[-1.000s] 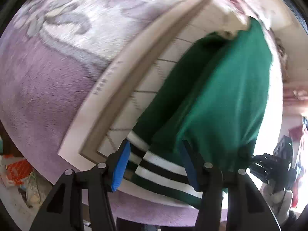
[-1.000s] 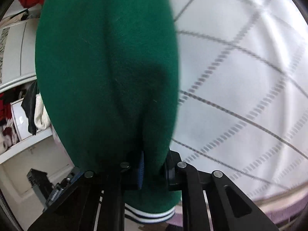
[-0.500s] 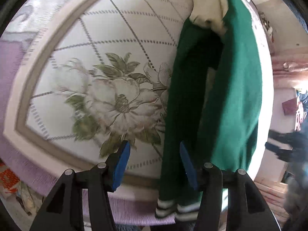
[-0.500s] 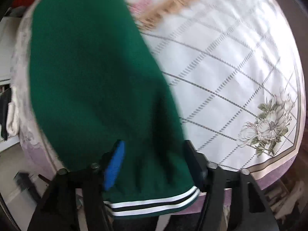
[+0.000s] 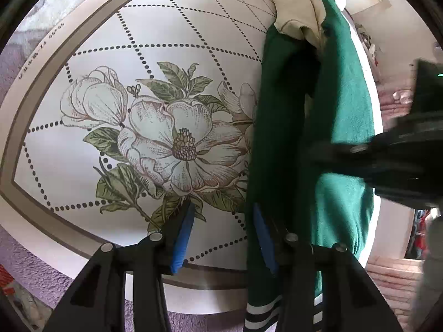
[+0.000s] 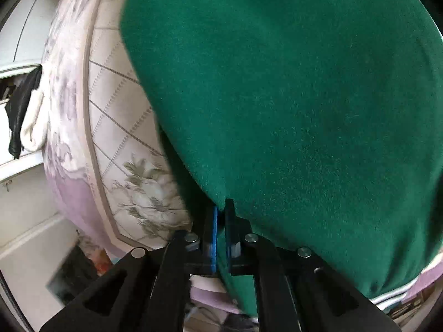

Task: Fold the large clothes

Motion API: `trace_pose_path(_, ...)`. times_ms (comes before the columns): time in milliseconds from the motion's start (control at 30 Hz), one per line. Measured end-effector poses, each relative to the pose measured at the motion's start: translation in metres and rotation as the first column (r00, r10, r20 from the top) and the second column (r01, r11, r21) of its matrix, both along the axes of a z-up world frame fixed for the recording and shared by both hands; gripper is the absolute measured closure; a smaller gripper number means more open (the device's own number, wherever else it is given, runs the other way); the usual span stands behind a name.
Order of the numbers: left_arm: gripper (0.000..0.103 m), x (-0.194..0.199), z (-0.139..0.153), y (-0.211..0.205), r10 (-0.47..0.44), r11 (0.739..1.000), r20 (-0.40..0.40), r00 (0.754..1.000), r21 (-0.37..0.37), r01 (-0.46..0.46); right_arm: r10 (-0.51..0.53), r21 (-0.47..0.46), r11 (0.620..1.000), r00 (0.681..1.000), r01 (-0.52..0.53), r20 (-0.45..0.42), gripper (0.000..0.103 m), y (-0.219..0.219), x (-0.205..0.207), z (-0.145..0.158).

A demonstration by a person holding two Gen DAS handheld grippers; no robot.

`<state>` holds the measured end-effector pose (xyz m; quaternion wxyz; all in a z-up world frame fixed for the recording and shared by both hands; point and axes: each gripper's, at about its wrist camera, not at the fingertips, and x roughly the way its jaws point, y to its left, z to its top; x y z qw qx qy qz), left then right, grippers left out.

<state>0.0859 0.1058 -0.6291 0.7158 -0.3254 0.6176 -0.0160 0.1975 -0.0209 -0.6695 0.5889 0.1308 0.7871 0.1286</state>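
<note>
My left hand-held gripper (image 5: 223, 235) points down at a bed covered with a white quilted bedspread (image 5: 116, 63) printed with dotted diamond lines and a large pale magnolia flower (image 5: 177, 144). Its blue-padded jaws stand apart and have just been closing a little. Only bedspread shows in the gap between them. The dark green fleece varsity jacket (image 5: 343, 105) lies just right of that gap as a long folded strip running away from me. The right blue pad sits at the jacket's left edge, and I cannot tell whether it touches the cloth. A cream lining (image 5: 293, 16) shows at the far end of the jacket, and a white-and-dark striped hem (image 5: 260, 315) hangs over the near edge of the bed. At the right edge of this view, a blurred black shape crosses in front of the jacket.

My right hand-held gripper (image 6: 220, 213) has just snapped together. Its blue pads are pinched on a fold of the same green jacket (image 6: 290, 96), which fills most of this view. The white striped hem (image 6: 393, 294) shows at lower right. To the left lies the bedspread (image 6: 116, 127), and beyond it a purple plush blanket (image 6: 69, 191) drapes down the side of the bed.
</note>
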Motion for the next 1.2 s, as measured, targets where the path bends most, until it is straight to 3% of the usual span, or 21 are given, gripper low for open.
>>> trace_pose_path(33,0.065,-0.005,-0.002,0.001,0.006,1.0,0.004,1.0,-0.012,-0.006,0.005,0.011,1.0,1.0,-0.005,0.016,0.098,0.045,0.0,0.014)
trace_pose_path(167,0.065,-0.011,-0.005,0.025,0.027,0.997,0.011,1.0,-0.066,-0.026,0.009,0.072,0.997,1.0,-0.011,0.024,0.098,0.058,-0.004,0.04)
trace_pose_path(233,0.065,-0.012,-0.004,0.03,0.025,0.996,0.014,1.0,-0.08,-0.024,0.009,0.082,0.997,1.0,-0.009,-0.007,0.098,0.085,-0.004,0.026)
trace_pose_path(333,0.065,-0.018,0.001,0.047,0.033,0.992,0.003,0.999,-0.123,-0.033,-0.032,0.14,0.989,0.987,0.054,-0.156,0.093,0.077,-0.001,-0.022)
trace_pose_path(400,0.064,-0.024,0.005,0.06,0.056,0.984,-0.041,0.998,-0.169,-0.062,-0.078,0.21,0.97,0.977,0.12,-0.201,0.091,0.057,0.001,-0.023)
trace_pose_path(433,0.064,-0.033,0.009,0.077,0.065,0.981,-0.046,0.997,-0.18,-0.073,-0.091,0.244,0.96,0.979,0.136,-0.185,0.086,0.065,-0.006,-0.019)
trace_pose_path(500,0.064,-0.042,0.029,0.095,0.091,0.982,-0.044,0.995,-0.163,-0.097,-0.109,0.232,0.964,0.989,0.13,-0.101,0.038,0.039,-0.008,0.01)
trace_pose_path(533,0.064,-0.044,0.037,0.097,0.088,0.984,-0.036,0.995,-0.152,-0.093,-0.113,0.212,0.969,0.992,0.124,-0.065,0.034,0.029,-0.011,0.019)
trace_pose_path(567,0.064,-0.046,0.053,0.1,0.082,0.988,-0.016,0.996,-0.13,-0.084,-0.115,0.174,0.978,0.993,0.117,-0.019,0.034,0.022,-0.021,0.03)
trace_pose_path(633,0.061,-0.044,0.073,0.097,0.057,0.992,0.006,0.998,-0.111,-0.056,-0.096,0.112,0.989,0.995,0.098,-0.022,0.037,-0.001,-0.035,0.032)
trace_pose_path(700,0.061,-0.047,0.076,0.083,0.02,0.994,0.012,1.0,-0.112,-0.018,-0.104,0.067,0.992,0.99,0.111,-0.092,0.079,-0.013,-0.065,0.009)
trace_pose_path(733,0.061,-0.046,0.078,0.074,-0.013,0.995,0.011,1.0,-0.103,0.014,-0.104,0.052,0.992,0.986,0.112,-0.128,0.08,-0.018,-0.07,0.001)
trace_pose_path(800,0.06,-0.042,0.066,0.044,-0.08,0.994,-0.022,0.997,-0.072,0.078,-0.086,0.056,0.994,0.98,0.098,-0.181,0.08,-0.013,-0.093,-0.029)
trace_pose_path(867,0.06,-0.042,0.054,0.031,-0.142,0.99,-0.084,0.986,-0.036,0.14,-0.067,0.076,0.994,0.979,0.083,-0.192,0.08,-0.008,-0.095,-0.038)
trace_pose_path(933,0.06,-0.042,0.043,0.025,-0.16,0.987,-0.117,0.98,-0.048,0.155,-0.121,0.153,0.977,0.974,0.151,-0.19,0.069,-0.017,-0.084,-0.025)
trace_pose_path(1000,0.06,-0.042,0.036,0.018,-0.184,0.983,-0.145,0.972,-0.052,0.178,-0.19,0.16,0.965,0.974,0.208,-0.12,0.039,-0.048,-0.071,0.0)
trace_pose_path(1100,0.06,-0.037,0.041,0.006,-0.241,0.969,-0.147,0.959,0.02,0.247,-0.237,0.084,0.968,0.971,0.238,-0.02,0.037,-0.087,-0.06,0.022)
trace_pose_path(1133,0.068,-0.036,0.046,0.001,-0.256,0.961,-0.129,0.958,0.07,0.266,-0.246,0.061,0.968,0.969,0.245,0.001,0.037,-0.1,-0.058,0.022)
trace_pose_path(1200,0.1,-0.027,0.056,-0.006,-0.258,0.96,-0.093,0.961,0.09,0.267,-0.278,0.012,0.96,0.961,0.278,0.006,0.037,-0.125,-0.058,0.017)
